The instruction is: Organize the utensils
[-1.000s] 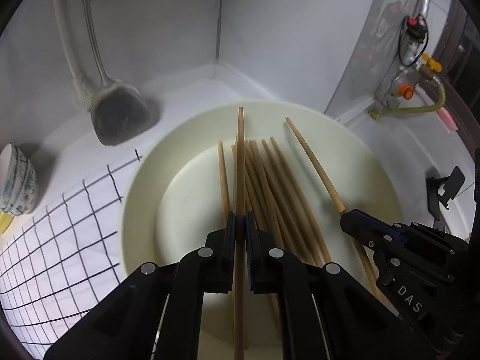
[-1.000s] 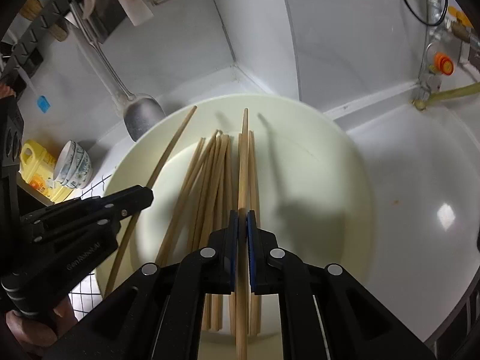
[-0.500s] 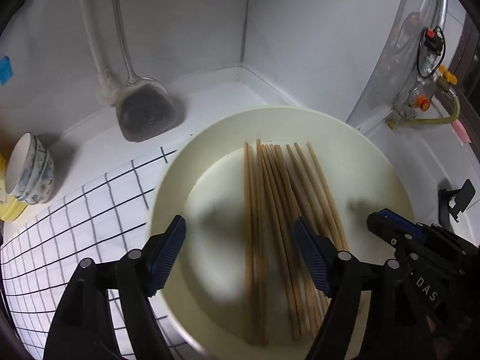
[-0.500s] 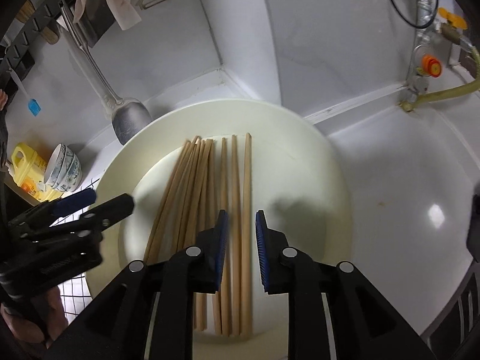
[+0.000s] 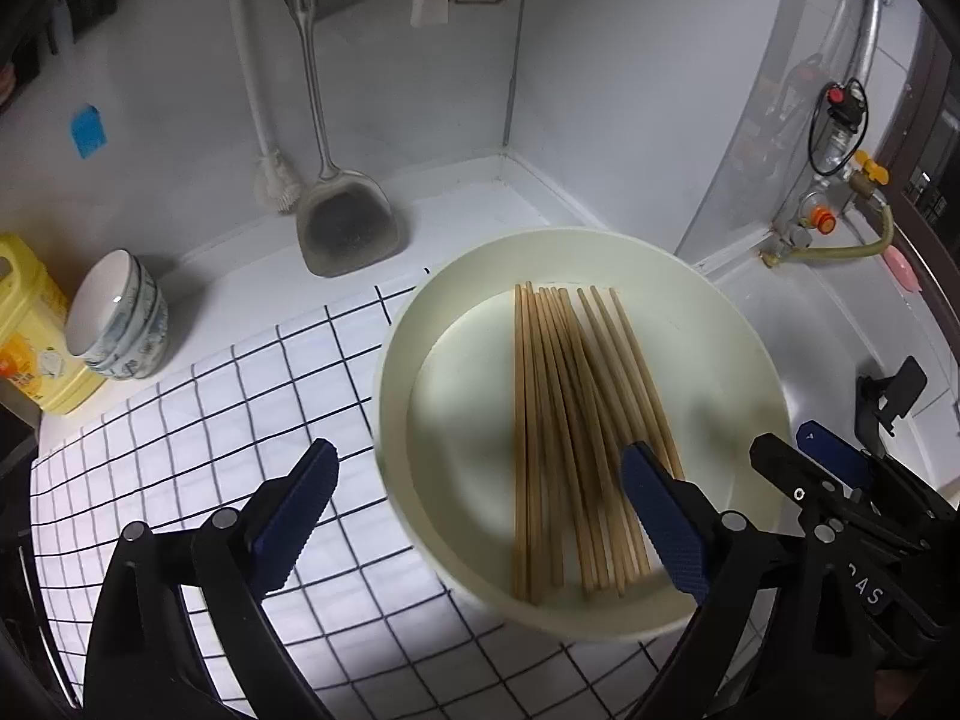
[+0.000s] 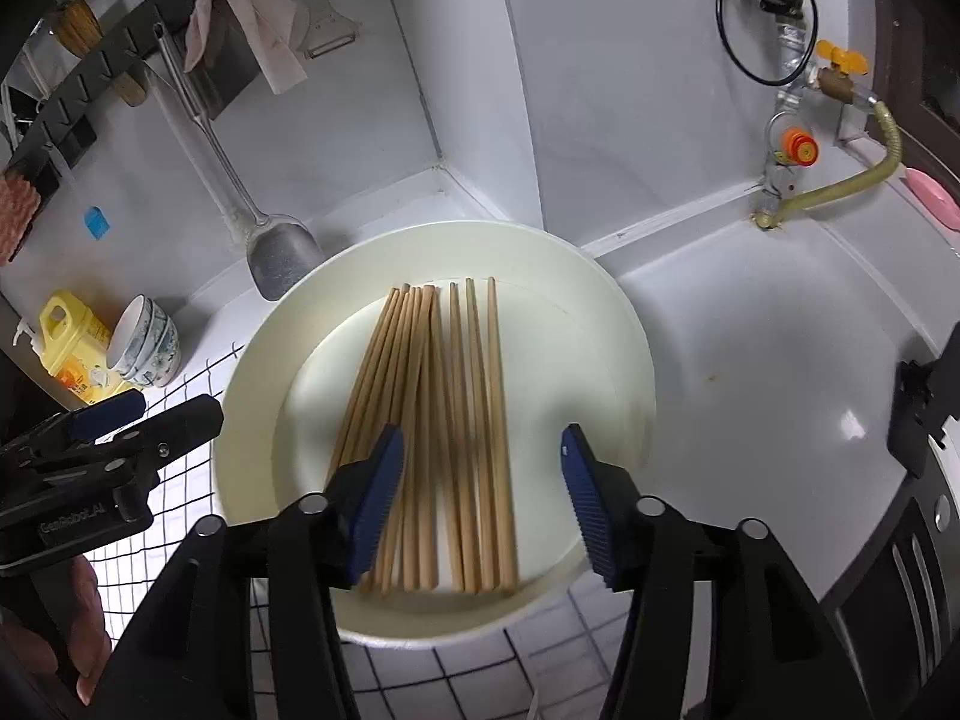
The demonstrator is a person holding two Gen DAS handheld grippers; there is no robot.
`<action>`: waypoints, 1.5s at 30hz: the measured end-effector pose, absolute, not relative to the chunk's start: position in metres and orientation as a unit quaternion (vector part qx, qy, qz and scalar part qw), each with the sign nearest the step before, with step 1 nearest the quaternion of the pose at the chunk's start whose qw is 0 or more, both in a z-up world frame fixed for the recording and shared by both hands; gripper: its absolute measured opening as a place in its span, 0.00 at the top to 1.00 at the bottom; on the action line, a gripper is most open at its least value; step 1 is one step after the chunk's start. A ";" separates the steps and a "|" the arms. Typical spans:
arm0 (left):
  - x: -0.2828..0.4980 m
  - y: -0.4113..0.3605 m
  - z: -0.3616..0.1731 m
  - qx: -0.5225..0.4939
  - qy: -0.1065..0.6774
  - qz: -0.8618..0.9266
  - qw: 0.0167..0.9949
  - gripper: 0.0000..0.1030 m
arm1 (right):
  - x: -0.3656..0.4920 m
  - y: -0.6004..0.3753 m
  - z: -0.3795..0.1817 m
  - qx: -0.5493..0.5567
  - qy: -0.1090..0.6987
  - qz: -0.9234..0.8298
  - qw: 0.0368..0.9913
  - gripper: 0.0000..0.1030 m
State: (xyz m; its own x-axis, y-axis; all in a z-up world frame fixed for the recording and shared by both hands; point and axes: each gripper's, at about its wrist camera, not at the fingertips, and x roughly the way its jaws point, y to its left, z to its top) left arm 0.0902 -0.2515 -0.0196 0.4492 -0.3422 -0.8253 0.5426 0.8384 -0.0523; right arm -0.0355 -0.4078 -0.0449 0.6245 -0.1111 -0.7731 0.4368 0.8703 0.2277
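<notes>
Several wooden chopsticks (image 5: 558, 408) (image 6: 444, 390) lie side by side, pointing away from me, in a wide cream plate (image 5: 468, 390) (image 6: 570, 360). My left gripper (image 5: 480, 504) hangs above the plate's near left rim. Its jaws are opening wide and hold nothing. My right gripper (image 6: 480, 492) hovers over the near ends of the chopsticks, its jaws opening too, and its blue pads touch none of them. Each view shows the other gripper at its edge: the right gripper (image 5: 792, 453) and the left gripper (image 6: 168, 414).
A chequered cloth (image 5: 210, 420) lies under the plate's left side. Stacked bowls (image 5: 114, 318) and a yellow bottle (image 5: 30, 336) stand far left. A metal spatula (image 5: 348, 228) and a brush (image 5: 273, 180) hang on the wall. A gas valve and hose (image 5: 840, 234) are at right.
Each gripper was shut on one chopstick. Both have let go, opened and drawn back upward. The released chopsticks now lie with the others on the plate.
</notes>
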 end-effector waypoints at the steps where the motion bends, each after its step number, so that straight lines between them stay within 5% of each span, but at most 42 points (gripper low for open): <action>1: 0.088 -0.250 -0.017 0.111 0.453 -0.262 0.845 0.08 | -0.039 -0.405 -0.042 0.203 0.403 -0.157 0.879 0.46; 6: 0.075 -0.239 -0.001 0.116 0.442 -0.260 0.851 0.08 | -0.048 -0.393 -0.028 0.197 0.397 -0.170 0.880 0.39; 45: 0.053 -0.208 0.030 0.114 0.430 -0.235 0.864 0.06 | -0.076 -0.360 0.004 0.179 0.388 -0.196 0.882 0.33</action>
State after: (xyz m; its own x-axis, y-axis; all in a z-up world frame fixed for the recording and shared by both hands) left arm 0.0531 -0.2076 0.0303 0.5192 -0.3079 -0.7973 0.5040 0.8637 -0.0052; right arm -0.0756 -0.3596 0.0043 0.6213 -0.2072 -0.7556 0.4856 0.8587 0.1639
